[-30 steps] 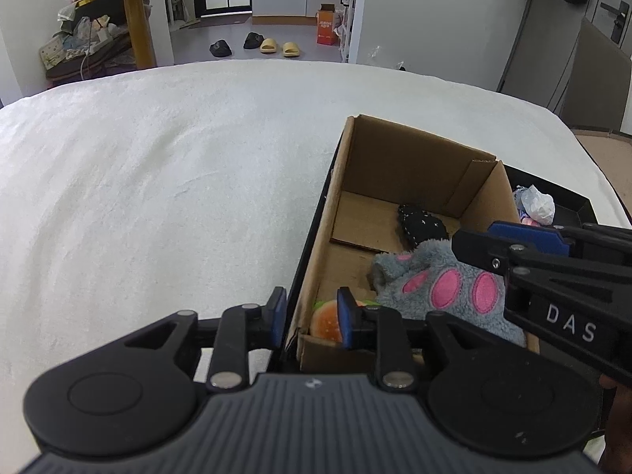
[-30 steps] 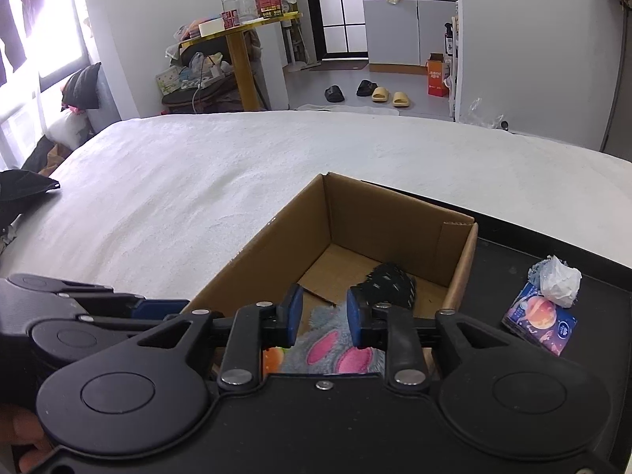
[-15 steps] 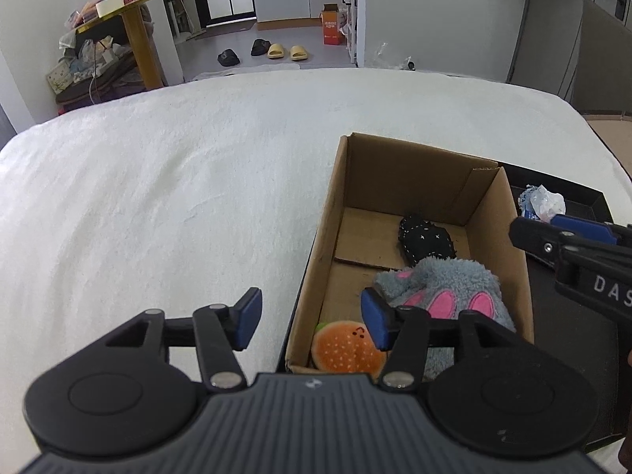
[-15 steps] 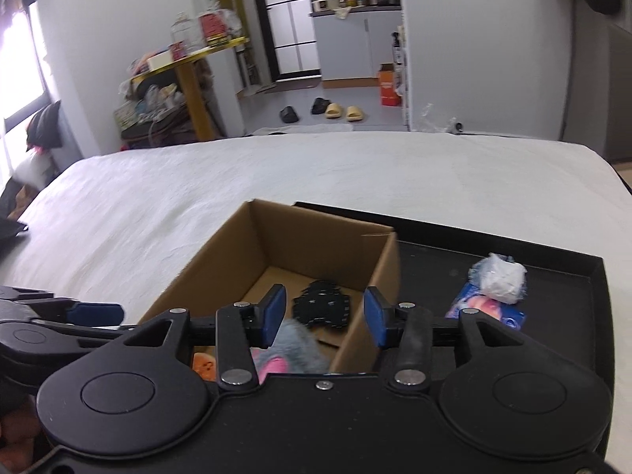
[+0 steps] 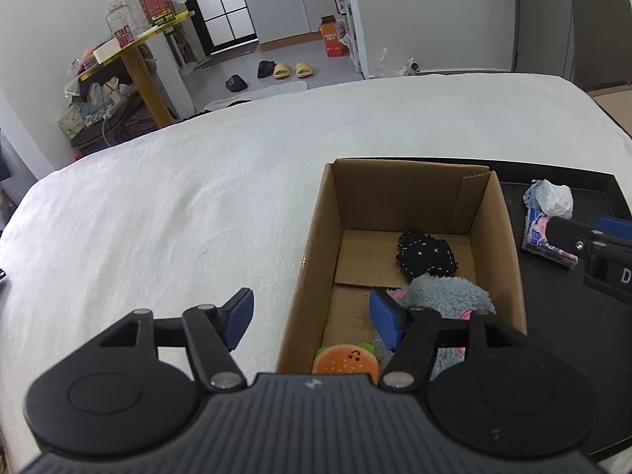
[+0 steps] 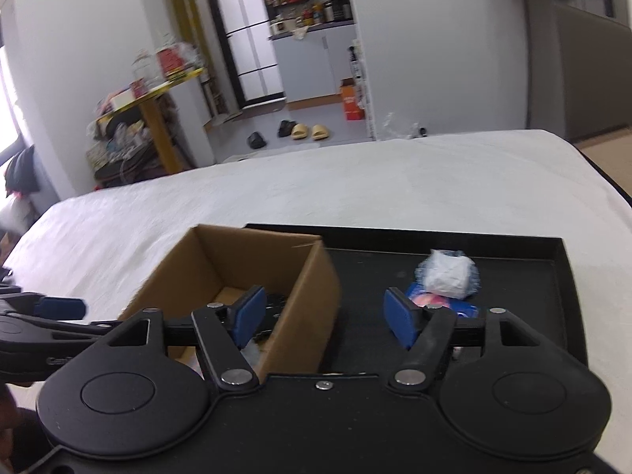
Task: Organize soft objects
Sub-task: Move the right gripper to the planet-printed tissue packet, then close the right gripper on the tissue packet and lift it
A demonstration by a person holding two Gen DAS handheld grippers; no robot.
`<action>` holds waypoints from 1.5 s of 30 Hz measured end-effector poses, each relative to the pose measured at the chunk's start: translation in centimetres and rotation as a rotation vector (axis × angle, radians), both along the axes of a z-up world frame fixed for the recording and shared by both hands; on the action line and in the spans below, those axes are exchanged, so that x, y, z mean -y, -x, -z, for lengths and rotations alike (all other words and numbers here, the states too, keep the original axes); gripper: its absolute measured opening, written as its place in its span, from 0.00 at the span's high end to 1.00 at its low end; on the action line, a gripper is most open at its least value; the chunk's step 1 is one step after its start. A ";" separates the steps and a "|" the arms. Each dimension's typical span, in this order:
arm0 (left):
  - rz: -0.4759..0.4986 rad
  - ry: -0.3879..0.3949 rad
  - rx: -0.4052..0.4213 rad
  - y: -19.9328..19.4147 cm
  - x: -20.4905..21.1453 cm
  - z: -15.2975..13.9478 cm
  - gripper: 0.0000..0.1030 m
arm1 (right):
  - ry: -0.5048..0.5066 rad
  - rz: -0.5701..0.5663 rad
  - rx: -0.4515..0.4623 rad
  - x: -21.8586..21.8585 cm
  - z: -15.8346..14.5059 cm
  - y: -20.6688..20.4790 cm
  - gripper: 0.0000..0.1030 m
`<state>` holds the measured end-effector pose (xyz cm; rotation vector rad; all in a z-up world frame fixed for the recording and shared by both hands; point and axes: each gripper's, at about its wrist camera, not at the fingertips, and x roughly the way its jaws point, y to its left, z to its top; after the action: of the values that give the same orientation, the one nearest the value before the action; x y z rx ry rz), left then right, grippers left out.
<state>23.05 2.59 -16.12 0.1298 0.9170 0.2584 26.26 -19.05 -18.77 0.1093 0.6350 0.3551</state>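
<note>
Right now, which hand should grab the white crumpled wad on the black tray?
Probably the right gripper: it is open and aimed at the black tray, near the white crumpled wad. The left gripper straddles the brown cardboard box's left wall.

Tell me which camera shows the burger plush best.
The left wrist view. The burger plush lies at the near end of the cardboard box, its orange top and little face visible. In the right wrist view, the box wall and gripper hide it.

A lone white letter "D" shows on the black body of the right gripper (image 5: 610, 272) at the frame's edge — the rest cut off. Labels on the red tin (image 5: 158, 10) and orange box (image 5: 331, 39) stay unreadable.
</note>
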 end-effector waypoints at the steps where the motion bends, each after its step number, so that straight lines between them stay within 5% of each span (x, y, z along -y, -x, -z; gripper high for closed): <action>1: -0.006 -0.003 -0.001 0.0 0.0 0.0 0.38 | -0.008 0.014 -0.009 0.4 0.3 -0.2 0.36; 17: -0.040 -0.095 -0.044 -0.9 0.4 1.1 0.38 | 0.005 0.157 -0.112 3.1 5.4 -2.5 0.35; 23: -0.072 -0.116 -0.067 -1.7 -0.2 2.0 0.38 | 0.060 0.195 -0.099 3.4 6.6 -3.6 0.23; 38: -0.061 -0.197 -0.095 -2.8 0.7 3.7 0.38 | -0.027 0.214 -0.181 3.5 8.7 -7.4 0.11; 45: -0.045 -0.201 -0.087 -2.7 1.0 3.5 0.37 | 0.046 0.218 -0.185 1.7 9.5 -9.0 0.01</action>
<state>25.73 1.60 -19.63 0.3081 0.9796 0.3894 35.28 -20.80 -28.27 0.1675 0.8060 0.1199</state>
